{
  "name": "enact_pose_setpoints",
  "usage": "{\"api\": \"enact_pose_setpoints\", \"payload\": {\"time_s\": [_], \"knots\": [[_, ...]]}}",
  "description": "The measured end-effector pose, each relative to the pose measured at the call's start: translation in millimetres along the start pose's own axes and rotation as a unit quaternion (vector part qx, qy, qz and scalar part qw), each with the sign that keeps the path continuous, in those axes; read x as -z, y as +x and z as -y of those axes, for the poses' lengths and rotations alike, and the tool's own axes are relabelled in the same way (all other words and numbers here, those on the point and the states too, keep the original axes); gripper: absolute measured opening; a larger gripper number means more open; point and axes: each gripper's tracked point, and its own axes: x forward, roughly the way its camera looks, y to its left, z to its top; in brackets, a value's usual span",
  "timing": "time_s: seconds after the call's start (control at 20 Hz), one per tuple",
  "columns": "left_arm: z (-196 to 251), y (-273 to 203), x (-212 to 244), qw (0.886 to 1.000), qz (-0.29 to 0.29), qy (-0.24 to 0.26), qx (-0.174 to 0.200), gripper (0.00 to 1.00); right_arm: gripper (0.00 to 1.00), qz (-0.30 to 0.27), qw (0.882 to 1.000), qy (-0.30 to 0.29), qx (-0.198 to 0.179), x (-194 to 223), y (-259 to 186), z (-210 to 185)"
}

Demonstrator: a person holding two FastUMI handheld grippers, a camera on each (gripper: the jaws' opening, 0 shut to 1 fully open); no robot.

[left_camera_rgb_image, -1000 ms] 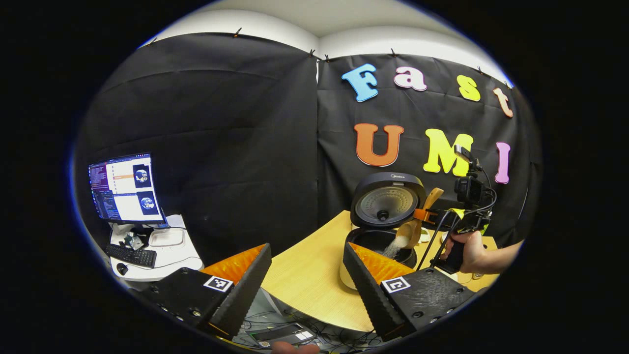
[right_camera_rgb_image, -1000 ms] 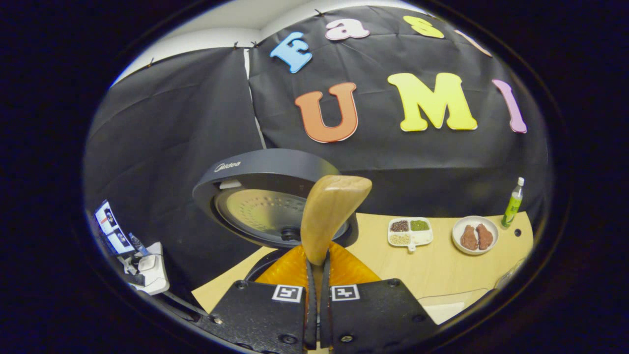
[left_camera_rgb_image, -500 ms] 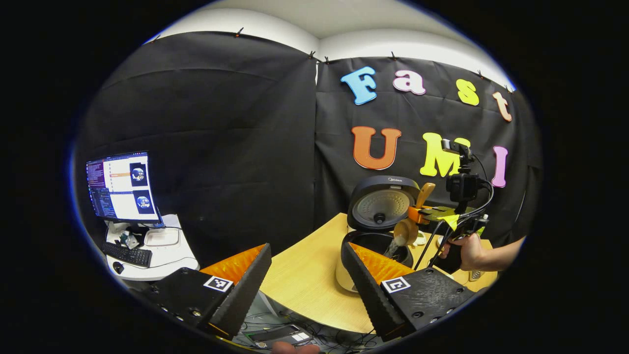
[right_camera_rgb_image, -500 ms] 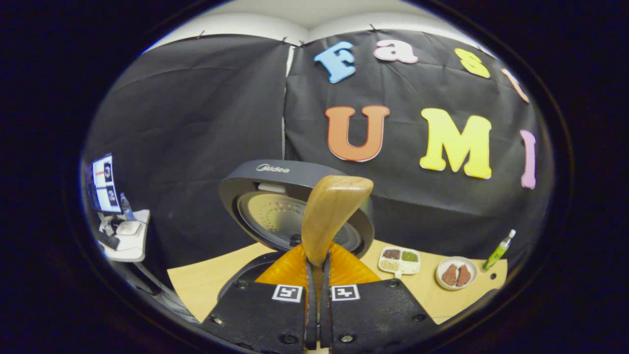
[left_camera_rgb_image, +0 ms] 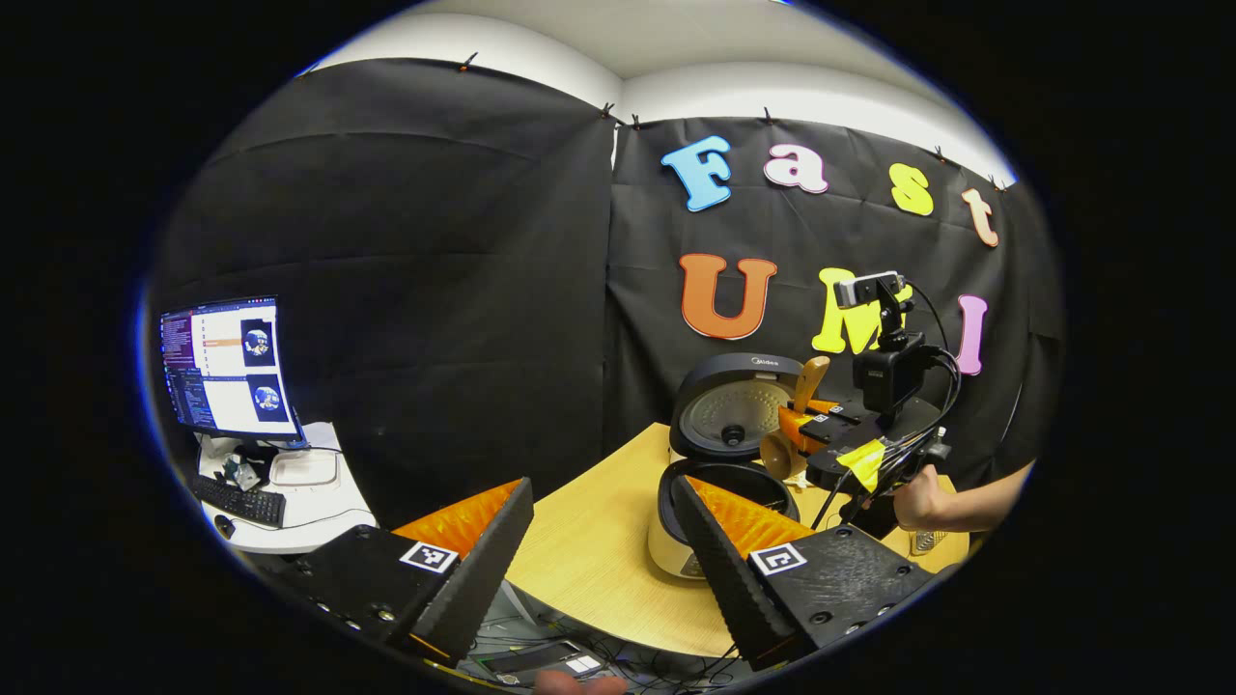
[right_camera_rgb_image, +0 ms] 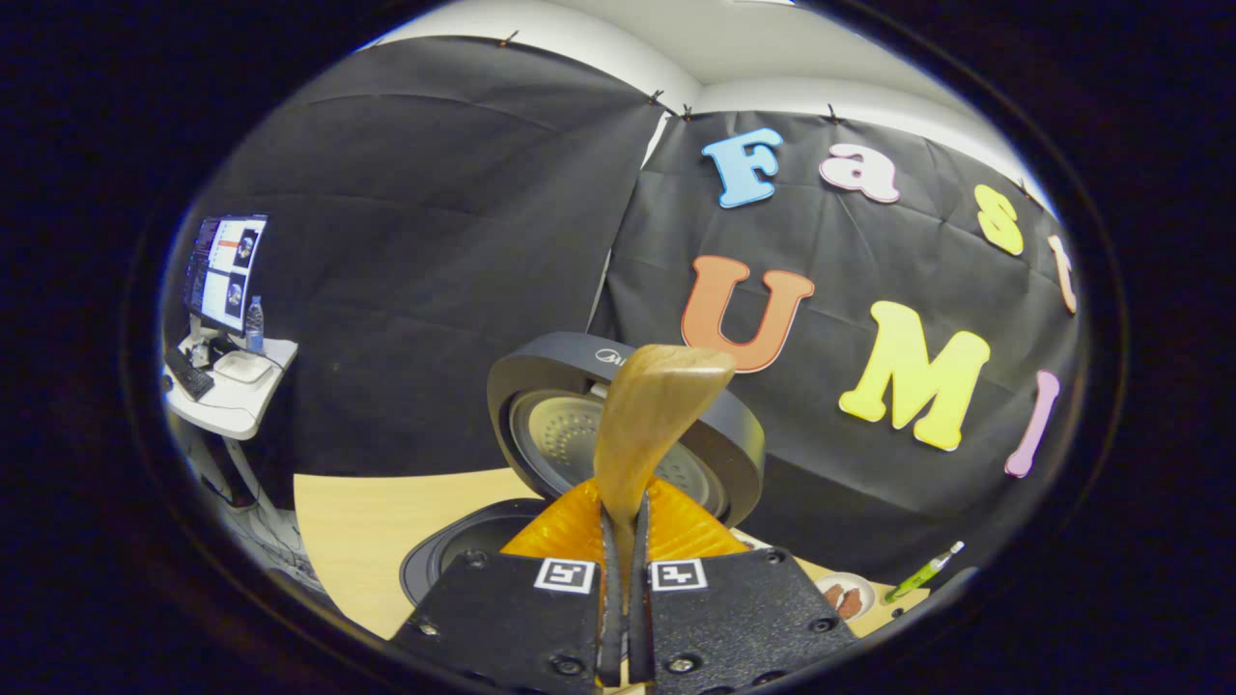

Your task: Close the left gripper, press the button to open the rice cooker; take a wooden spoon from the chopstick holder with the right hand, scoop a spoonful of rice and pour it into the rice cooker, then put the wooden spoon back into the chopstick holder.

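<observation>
While the right claw (right_camera_rgb_image: pixel 623 541) stays pinched on the wooden spoon (right_camera_rgb_image: pixel 649 425) above the open rice cooker (left_camera_rgb_image: pixel 719 483) on the counter (left_camera_rgb_image: pixel 589 560), the left claw (left_camera_rgb_image: pixel 603 541) hangs wide apart and empty, near the counter's front edge.

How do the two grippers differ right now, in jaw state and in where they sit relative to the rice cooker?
The right gripper is shut on the wooden spoon, while the left gripper stands wide open and holds nothing. The right gripper hangs over the open rice cooker, spoon bowl above the pot; the left gripper sits back from the cooker near the table edge. Both face the booth wall.
</observation>
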Motion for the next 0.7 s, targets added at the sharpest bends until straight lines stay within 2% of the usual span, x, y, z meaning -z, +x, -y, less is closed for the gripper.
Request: {"api": "enact_pose_setpoints", "payload": {"time_s": [0.15,0.4,0.5,0.6,0.7], "knots": [[3.3,2.6,-1.2,1.0,0.002,-0.001,0.011,0.95,0.06,0.003,1.0,0.017,0.006,-2.6,-2.0,0.8],[18.4,7.7,-3.1,0.999,0.006,0.008,0.04,0.95,0.08,-0.006,0.993,0.116,0.01,-8.6,-12.2,15.5],[27.0,11.8,-1.5,0.999,0.004,0.007,0.052,0.95,0.08,-0.012,0.981,0.191,0.01,-6.5,-24.5,20.4],[38.6,16.3,0.5,0.998,0.001,0.007,0.066,0.95,0.08,-0.019,0.961,0.274,0.007,-4.4,-41.7,27.5],[55.6,21.2,-2.0,0.996,0.003,0.008,0.086,0.95,0.08,-0.02,0.947,0.319,0.017,-4.0,-57.0,43.0]]}}
